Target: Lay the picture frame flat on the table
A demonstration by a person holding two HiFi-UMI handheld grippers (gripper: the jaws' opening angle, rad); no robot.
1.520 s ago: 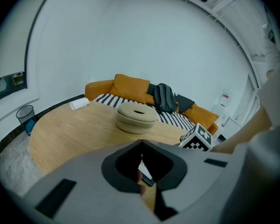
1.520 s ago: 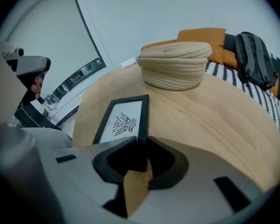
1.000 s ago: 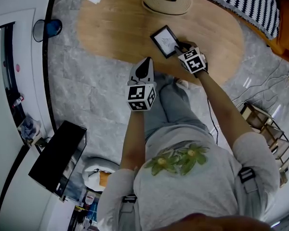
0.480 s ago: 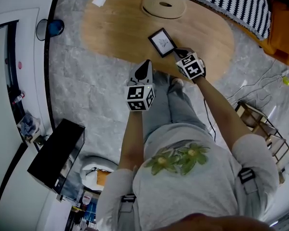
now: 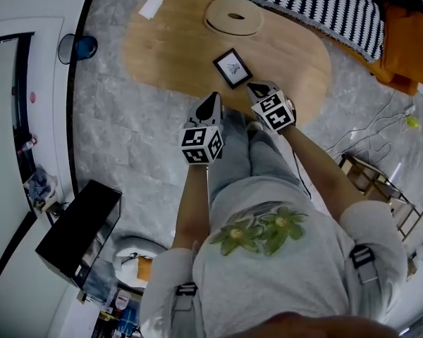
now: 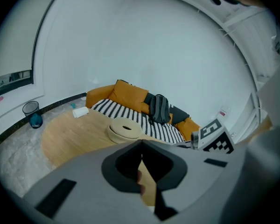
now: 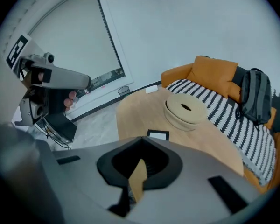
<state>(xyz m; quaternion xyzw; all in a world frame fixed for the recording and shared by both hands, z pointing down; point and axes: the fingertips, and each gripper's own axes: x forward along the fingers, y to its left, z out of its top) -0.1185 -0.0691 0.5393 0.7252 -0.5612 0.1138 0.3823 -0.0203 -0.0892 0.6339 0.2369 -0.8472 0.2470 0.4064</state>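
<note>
- The picture frame [image 5: 233, 67] lies flat and face up on the oval wooden table [image 5: 162, 48], not far from the edge nearest me.
- My right gripper [image 5: 254, 87] hangs above that near edge, just beside the frame but not touching it. Its jaws are closed together with nothing between them.
- My left gripper [image 5: 211, 98] hangs next to it at the table's near edge, well apart from the frame, its jaws likewise closed and empty.
- Farther across the table sits a round beige dish [image 5: 234, 14] with a hole in its top, and a white card [image 5: 151, 6] lies by the far left rim.
- Behind the table, a black-and-white striped blanket [image 5: 324, 2] covers an orange sofa [image 5: 398, 41], with a dark backpack [image 7: 254, 94] propped on it.
- A blue wastebasket [image 5: 77, 46] stands on the grey stone floor [image 5: 127, 132] to my left.
</note>
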